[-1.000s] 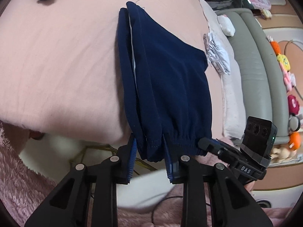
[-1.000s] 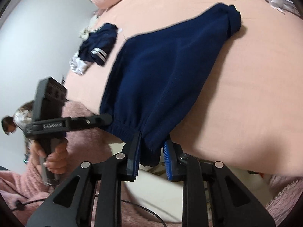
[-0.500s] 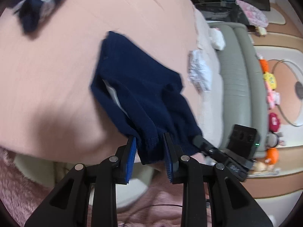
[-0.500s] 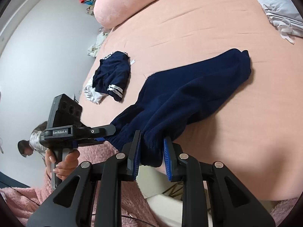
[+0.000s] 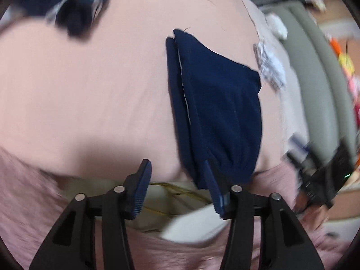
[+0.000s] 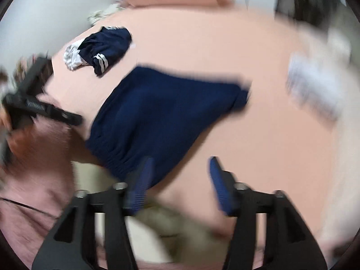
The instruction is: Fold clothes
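Navy shorts (image 5: 220,112) lie folded on the pink bed (image 5: 90,94), their elastic waistband draped over the near edge of the mattress. We hold our left gripper (image 5: 177,180) at that edge with its jaws standing apart, having just been opening; the waistband hangs just beside the right-hand pad and nothing is pinched between the two. Our right gripper (image 6: 180,180) hovers over the other waistband corner (image 6: 126,164), jaws likewise spread wide and just opened, with only bare sheet showing in the gap. From that view, the far hem of the shorts (image 6: 243,92) points toward the middle of the bed. A second dark garment with white stripes (image 6: 101,47) sits crumpled well apart, toward the far left corner, and a pale folded piece (image 6: 315,83) rests near the right edge. Between these things the sheet is bare on both sides of the shorts. Motion blur smears the outer parts of both views.
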Demonstrator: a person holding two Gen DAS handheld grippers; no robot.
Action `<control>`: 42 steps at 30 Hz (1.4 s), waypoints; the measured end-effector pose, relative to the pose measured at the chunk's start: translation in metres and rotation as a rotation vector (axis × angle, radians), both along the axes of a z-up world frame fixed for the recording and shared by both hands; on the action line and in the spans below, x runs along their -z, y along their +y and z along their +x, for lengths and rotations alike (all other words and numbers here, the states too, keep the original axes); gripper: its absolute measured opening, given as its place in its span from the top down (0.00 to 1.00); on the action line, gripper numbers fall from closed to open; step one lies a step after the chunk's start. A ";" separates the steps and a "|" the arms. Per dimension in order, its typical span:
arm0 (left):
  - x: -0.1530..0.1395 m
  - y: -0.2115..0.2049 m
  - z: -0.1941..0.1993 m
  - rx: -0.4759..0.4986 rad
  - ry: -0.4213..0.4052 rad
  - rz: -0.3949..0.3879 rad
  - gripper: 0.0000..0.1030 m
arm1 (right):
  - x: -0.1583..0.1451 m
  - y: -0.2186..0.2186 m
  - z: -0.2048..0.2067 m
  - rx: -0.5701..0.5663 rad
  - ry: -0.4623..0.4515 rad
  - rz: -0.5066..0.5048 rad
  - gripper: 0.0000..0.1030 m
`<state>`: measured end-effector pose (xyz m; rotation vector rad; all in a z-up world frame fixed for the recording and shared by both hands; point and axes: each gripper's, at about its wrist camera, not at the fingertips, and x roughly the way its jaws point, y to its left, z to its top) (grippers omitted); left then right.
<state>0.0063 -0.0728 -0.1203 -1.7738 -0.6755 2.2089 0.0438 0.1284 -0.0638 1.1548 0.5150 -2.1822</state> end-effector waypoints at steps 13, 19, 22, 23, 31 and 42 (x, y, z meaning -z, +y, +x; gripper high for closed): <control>-0.003 0.046 -0.025 0.352 0.025 -0.096 0.46 | 0.069 -0.032 0.000 -0.322 0.146 0.305 0.38; 0.028 0.062 -0.021 0.346 -0.081 0.032 0.46 | 0.085 -0.028 0.006 -0.321 -0.123 0.232 0.40; 0.042 0.074 -0.025 0.369 -0.109 0.047 0.46 | 0.092 -0.034 0.018 -0.357 -0.152 0.214 0.40; 0.044 0.082 -0.032 0.369 -0.109 0.052 0.46 | 0.094 -0.037 0.021 -0.366 -0.147 0.214 0.40; 0.005 0.077 -0.046 0.410 0.078 0.047 0.46 | 0.061 -0.041 0.009 -0.328 -0.211 -0.037 0.45; 0.032 0.081 -0.041 0.306 0.008 0.108 0.46 | -0.020 -0.015 -0.049 -0.225 -0.082 -0.144 0.43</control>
